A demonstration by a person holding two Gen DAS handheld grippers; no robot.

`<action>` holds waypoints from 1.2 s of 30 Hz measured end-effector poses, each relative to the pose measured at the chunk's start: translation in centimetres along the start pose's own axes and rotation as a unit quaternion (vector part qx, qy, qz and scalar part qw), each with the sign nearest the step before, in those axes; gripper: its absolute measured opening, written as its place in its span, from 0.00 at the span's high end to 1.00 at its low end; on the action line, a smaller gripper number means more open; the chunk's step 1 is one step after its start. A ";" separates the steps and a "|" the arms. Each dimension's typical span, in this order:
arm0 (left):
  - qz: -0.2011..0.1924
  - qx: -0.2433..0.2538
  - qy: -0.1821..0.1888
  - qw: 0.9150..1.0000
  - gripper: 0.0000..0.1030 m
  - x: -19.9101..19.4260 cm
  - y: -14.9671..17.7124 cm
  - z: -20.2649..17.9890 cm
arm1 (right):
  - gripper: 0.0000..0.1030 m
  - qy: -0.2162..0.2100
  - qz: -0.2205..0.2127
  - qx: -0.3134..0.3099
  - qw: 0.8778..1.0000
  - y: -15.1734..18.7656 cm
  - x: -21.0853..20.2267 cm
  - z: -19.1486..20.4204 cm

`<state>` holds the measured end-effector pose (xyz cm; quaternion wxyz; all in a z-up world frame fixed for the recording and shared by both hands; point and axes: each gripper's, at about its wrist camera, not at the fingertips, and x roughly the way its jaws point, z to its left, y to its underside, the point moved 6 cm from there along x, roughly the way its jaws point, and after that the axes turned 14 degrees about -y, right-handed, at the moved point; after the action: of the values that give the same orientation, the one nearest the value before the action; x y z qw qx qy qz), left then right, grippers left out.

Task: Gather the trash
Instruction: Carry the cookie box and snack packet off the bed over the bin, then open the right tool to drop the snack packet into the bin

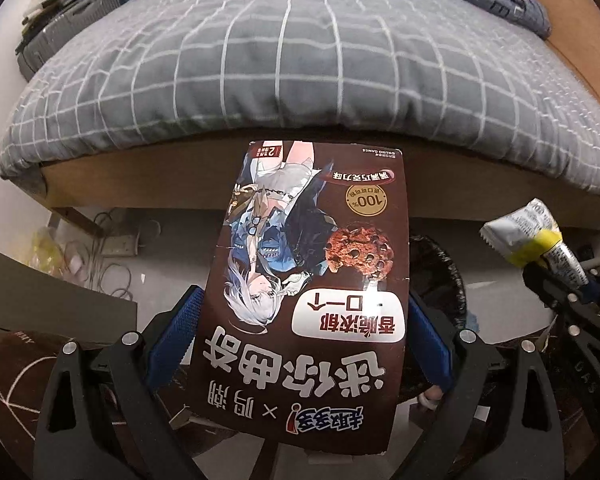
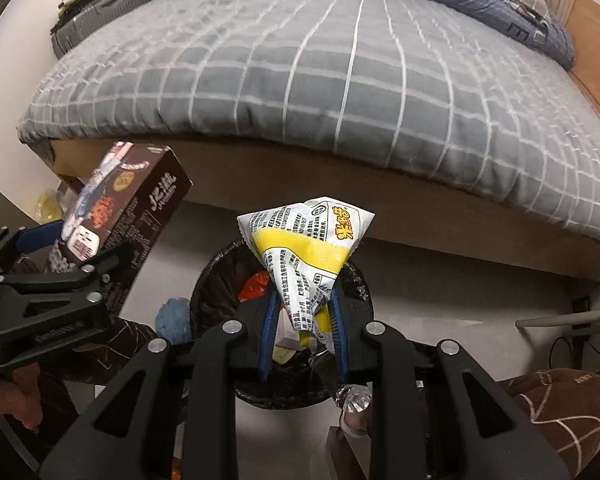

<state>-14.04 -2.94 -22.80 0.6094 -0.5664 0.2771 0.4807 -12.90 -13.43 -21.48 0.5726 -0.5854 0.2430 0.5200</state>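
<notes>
Trash here is two pieces over the bin (image 2: 220, 276): cookie box (image 1: 308, 288), stiff, light cardboard, clamped across its width by the left gripper (image 1: 300, 344); crinkly snack wrapper (image 2: 304, 248), featherlight and slippery, pinched at its bunched end in the right gripper (image 2: 304, 336).

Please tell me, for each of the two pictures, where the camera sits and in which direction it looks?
Left wrist view: sits on the left claw, looking steeply down toward the grey checked bed; its blue pads clamp a brown cardboard cookie box.
Right wrist view: sits on the right claw, above the round black-lined trash bin; it pinches a white-and-yellow snack wrapper. A hand shows at left.
Shared: bed, bin, box, wrapper, and each view shows the other claw.
</notes>
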 end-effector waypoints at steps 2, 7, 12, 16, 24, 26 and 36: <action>0.011 0.001 -0.002 1.000 0.11 1.3 0.2 -0.3 | 0.78 -0.006 0.014 0.006 1.000 0.5 1.6 -0.4; 0.026 0.002 -0.002 1.000 0.11 2.7 -0.1 -0.5 | 0.77 -0.010 0.042 0.012 0.999 0.5 4.9 -1.2; 0.044 0.004 -0.002 0.999 0.11 3.3 -0.2 -0.7 | 0.77 -0.014 0.056 0.014 0.998 0.3 7.1 -1.5; 0.055 0.003 0.002 0.998 0.11 3.4 -0.2 -0.7 | 0.66 -0.024 0.062 0.015 0.998 0.7 8.0 -1.1; 0.061 0.010 -0.001 0.998 0.11 3.1 0.2 -0.4 | 0.38 -0.015 0.056 0.012 0.998 0.5 7.9 -1.5; 0.063 0.011 -0.003 0.998 0.11 3.3 0.3 -0.4 | 0.32 -0.014 0.053 0.015 0.998 0.6 7.7 -1.9; 0.060 0.016 0.002 0.998 0.10 3.1 0.2 -0.7 | 0.16 0.007 0.035 0.038 0.999 0.8 5.4 -4.6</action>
<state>-12.85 -2.80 -25.77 0.5880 -0.5393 0.3198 0.5110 -10.26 -16.14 -27.47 0.5740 -0.5580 0.2871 0.5260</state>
